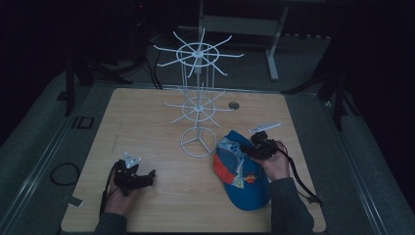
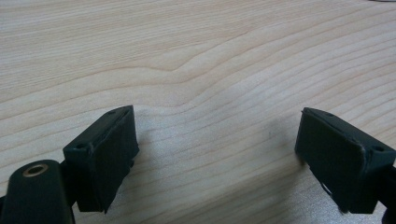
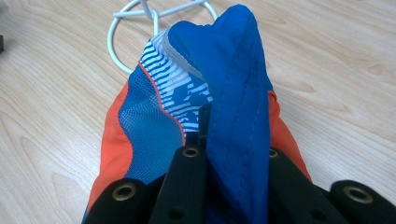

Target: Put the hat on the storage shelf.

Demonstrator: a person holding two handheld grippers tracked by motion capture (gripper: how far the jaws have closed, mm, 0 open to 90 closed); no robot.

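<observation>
Pale grained wood table (image 1: 147, 117), right claw (image 3: 233, 154) clenched on blue fabric cap (image 3: 233, 70), left claw (image 2: 215, 158) released.

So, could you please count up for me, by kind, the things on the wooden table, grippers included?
Caps: 1, the blue and orange cap, pinched in the right gripper
Wire racks: 1, the white rack
Grippers: 2, the right one and the left gripper, jaws apart over bare table
Total: 4

white wire rack (image 1: 197, 105) mid-table, bare wood (image 1: 147, 122) leftward
</observation>
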